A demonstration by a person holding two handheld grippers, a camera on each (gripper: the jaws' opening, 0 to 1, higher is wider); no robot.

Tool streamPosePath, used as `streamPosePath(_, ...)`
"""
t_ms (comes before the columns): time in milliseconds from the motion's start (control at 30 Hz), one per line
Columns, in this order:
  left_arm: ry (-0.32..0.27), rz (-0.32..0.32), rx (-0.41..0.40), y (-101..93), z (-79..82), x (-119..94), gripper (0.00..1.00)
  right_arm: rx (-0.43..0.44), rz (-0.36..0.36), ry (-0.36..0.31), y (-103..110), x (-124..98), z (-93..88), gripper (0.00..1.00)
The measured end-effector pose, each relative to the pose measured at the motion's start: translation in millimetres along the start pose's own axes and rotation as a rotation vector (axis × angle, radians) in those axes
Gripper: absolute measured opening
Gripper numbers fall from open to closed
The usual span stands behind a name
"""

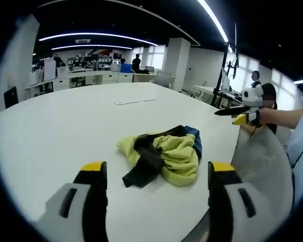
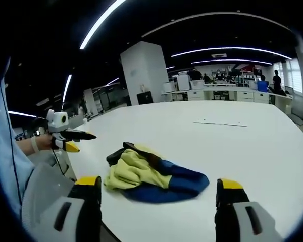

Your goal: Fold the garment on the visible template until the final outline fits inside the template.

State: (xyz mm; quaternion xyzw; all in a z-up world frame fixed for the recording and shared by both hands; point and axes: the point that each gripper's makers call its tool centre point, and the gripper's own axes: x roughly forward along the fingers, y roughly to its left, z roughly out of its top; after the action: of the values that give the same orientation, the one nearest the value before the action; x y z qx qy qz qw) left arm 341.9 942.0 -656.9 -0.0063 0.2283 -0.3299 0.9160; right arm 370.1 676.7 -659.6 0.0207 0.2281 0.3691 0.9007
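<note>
Yellow-green cloth with black and blue panels makes up the garment, which lies crumpled in a loose heap on the white counter, near its edge on the person's side. From its slack folds and rounded humps it looks soft, light and limp, so it should sag and drape from whatever point is lifted rather than keep any shape, and on the smooth counter it will likely slide if it is dragged. A black strip trails out of the heap toward the left gripper, which hangs short of the cloth with its yellow-tipped jaws spread wide and nothing between them. The right gripper hovers just as wide and empty on the blue side of the heap, where a blue panel bulges outward. Good places to take hold would be a single free edge or corner at each side, pinching one layer only, so the bundle can be pulled open and laid flat before any fold. A thin pale strip lies well beyond the garment; whether it belongs to the template I cannot tell.
</note>
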Motion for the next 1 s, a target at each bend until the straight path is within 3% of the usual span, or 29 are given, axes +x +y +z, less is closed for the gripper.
streamPosePath(433, 0.002, -0.02, -0.004, -3.0, -0.3, 1.3, 0.65, -0.007, 0.003, 0.005, 0.9, -0.8, -0.2, 0.91)
streamPosePath(833, 0.013, -0.05, -0.03, -4.1, -3.3, 11.8, 0.5, 0.009, -0.02, 0.026, -0.1, -5.6, -11.8, 0.87)
streamPosePath(1000, 0.016, -0.047, -0.047, -2.9, -5.4, 14.1, 0.52, 0.017, -0.017, 0.022, -0.4, -4.5, -9.5, 0.87)
